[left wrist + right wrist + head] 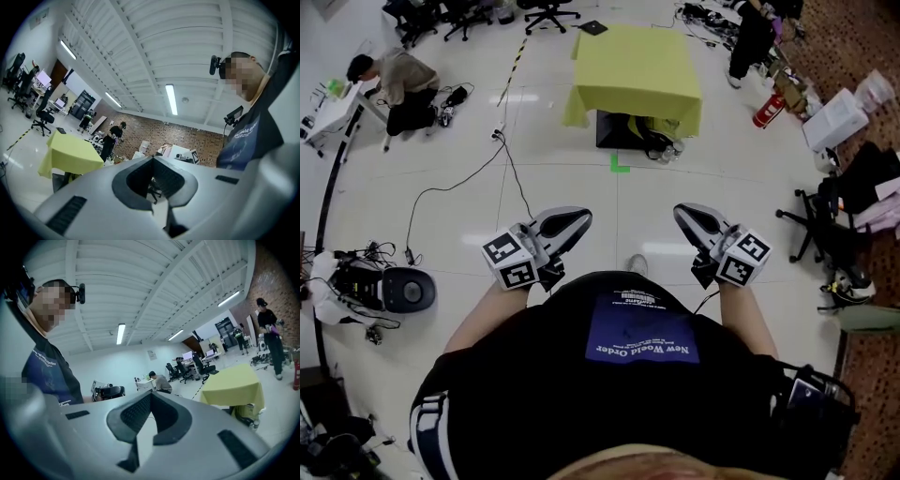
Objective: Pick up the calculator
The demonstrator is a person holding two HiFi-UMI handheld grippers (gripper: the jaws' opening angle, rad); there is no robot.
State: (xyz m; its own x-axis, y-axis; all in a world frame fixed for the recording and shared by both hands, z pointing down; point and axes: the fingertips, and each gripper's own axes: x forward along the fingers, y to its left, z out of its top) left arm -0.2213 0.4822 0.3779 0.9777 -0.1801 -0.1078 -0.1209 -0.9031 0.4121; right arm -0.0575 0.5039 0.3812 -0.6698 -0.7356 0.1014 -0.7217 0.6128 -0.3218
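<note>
No calculator shows in any view. A table under a yellow cloth (pixel 637 70) stands ahead on the white floor, its top bare as far as I can see. A small dark flat thing (pixel 592 27) lies at its far left corner; I cannot tell what it is. My left gripper (pixel 577 220) and right gripper (pixel 684 214) are held close in front of the person's chest, tips turned toward each other. Both are shut with nothing between the jaws. The left gripper view shows its jaws (pixel 153 158) closed, with the yellow table (pixel 70 154) behind. In the right gripper view the jaws (pixel 151 394) are closed too.
A black box and bottles sit under the table (pixel 623 131). A green tape mark (pixel 620 164) and cables (pixel 459 183) lie on the floor. A person crouches far left (pixel 398 80); another stands by the table's right (pixel 750 37). An office chair (pixel 825 225) and bags line the right side.
</note>
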